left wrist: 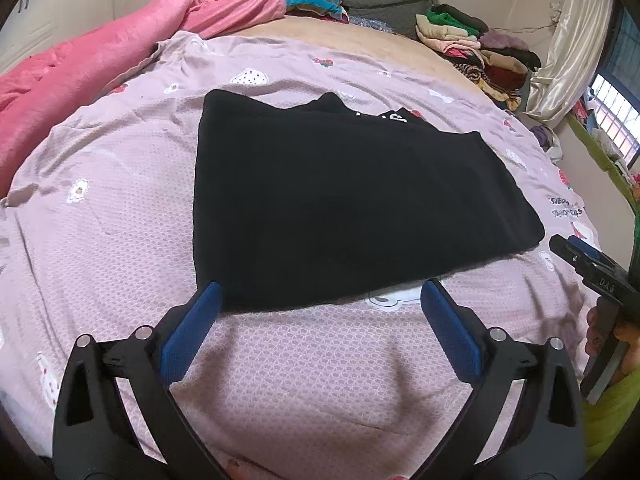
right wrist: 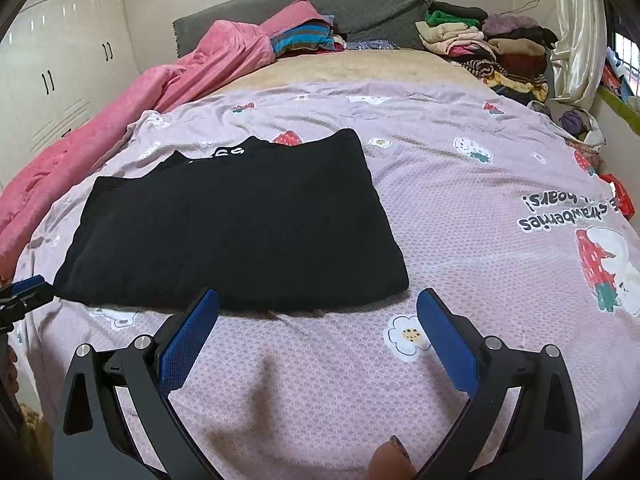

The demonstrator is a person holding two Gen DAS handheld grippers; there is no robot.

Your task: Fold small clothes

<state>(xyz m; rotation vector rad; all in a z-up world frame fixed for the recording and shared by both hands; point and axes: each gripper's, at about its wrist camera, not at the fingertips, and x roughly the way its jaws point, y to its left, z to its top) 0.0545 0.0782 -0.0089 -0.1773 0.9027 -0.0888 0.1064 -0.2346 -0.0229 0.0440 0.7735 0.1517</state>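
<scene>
A black garment (left wrist: 344, 200) lies folded flat on the pink strawberry-print sheet (left wrist: 120, 240); white lettering shows at its far edge. It also shows in the right wrist view (right wrist: 236, 232). My left gripper (left wrist: 322, 290) is open and empty, just short of the garment's near edge. My right gripper (right wrist: 318, 300) is open and empty, at the garment's near right corner. The right gripper (left wrist: 592, 264) shows at the right edge of the left wrist view. The left gripper (right wrist: 24, 292) shows at the left edge of the right wrist view.
A rumpled pink blanket (left wrist: 100, 52) lies along the left side of the bed. Stacks of folded clothes (left wrist: 480, 48) sit at the far right by the grey headboard (right wrist: 360, 4). White wardrobes (right wrist: 52, 72) stand at the left. A curtain (left wrist: 572, 40) hangs at the right.
</scene>
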